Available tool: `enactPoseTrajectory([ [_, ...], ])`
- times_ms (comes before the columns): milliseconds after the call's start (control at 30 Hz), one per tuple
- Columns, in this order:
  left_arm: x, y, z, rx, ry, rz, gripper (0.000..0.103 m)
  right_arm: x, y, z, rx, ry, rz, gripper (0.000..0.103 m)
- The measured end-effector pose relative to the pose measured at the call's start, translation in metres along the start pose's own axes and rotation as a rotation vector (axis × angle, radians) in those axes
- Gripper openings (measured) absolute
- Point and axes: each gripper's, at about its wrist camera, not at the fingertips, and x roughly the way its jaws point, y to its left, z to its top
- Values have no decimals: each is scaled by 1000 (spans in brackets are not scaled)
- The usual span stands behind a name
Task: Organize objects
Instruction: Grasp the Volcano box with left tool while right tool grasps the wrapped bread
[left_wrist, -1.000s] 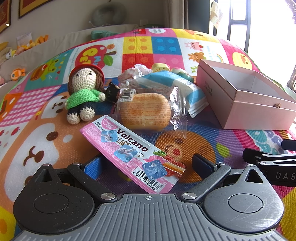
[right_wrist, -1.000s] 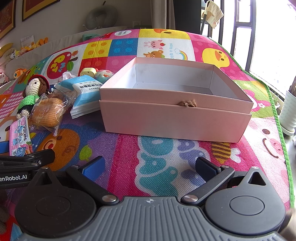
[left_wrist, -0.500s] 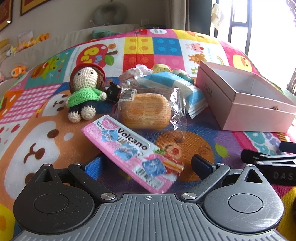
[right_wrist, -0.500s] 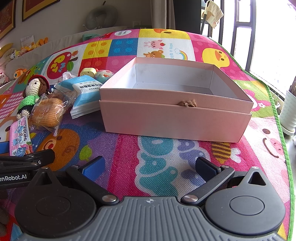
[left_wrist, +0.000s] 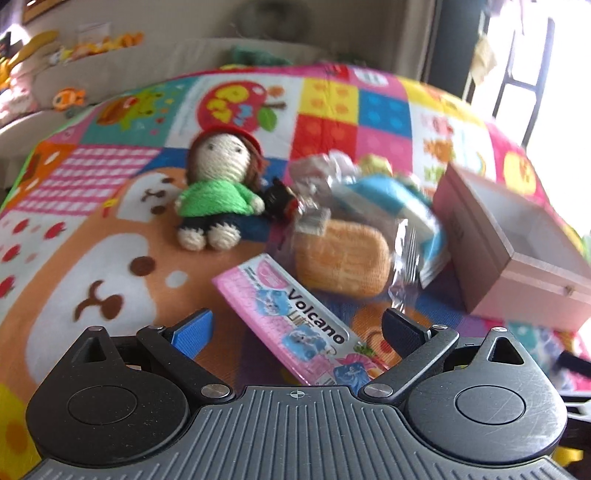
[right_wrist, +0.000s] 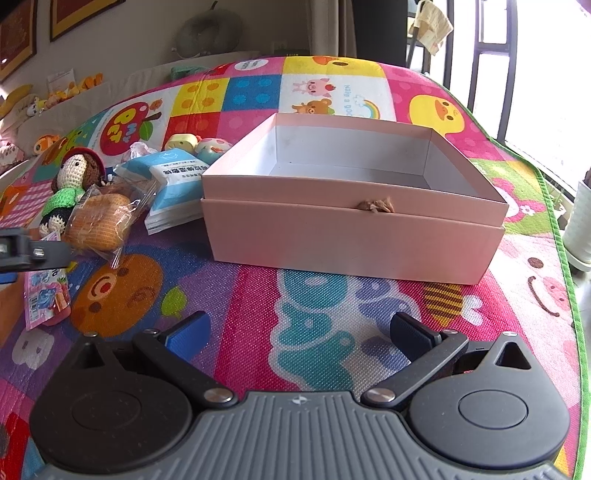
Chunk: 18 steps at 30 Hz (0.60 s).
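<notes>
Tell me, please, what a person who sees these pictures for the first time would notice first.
Probably the open pink box, which stands empty in the middle of the colourful play mat, ahead of the open right gripper. Next comes the knitted doll in a green sweater, lying to the left of the box beside a wrapped bread. A pink snack pack reading "Volcano" lies between the open fingers of the left gripper.

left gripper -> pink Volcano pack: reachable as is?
Probably yes. The left gripper is open and the pink Volcano pack already lies between its fingers on the mat, with nothing on top. The wrapped bread sits just beyond its far end; contact there is too blurred to judge.
</notes>
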Motion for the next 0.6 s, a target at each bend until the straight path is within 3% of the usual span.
enactPoseTrajectory([
  [133, -1, 6, -6, 72, 1, 30, 99, -3, -6, 2, -33, 42, 47, 103],
  [267, -11, 28, -9, 65, 12, 48, 98, -13, -9, -4, -47, 63, 51, 103],
  [433, -9, 29, -2, 72, 0, 36, 93, -17, -8, -8, -44, 65, 41, 103],
  [600, 6, 16, 8, 97, -10, 43, 57, -16, -8, -6, -51, 70, 43, 103],
])
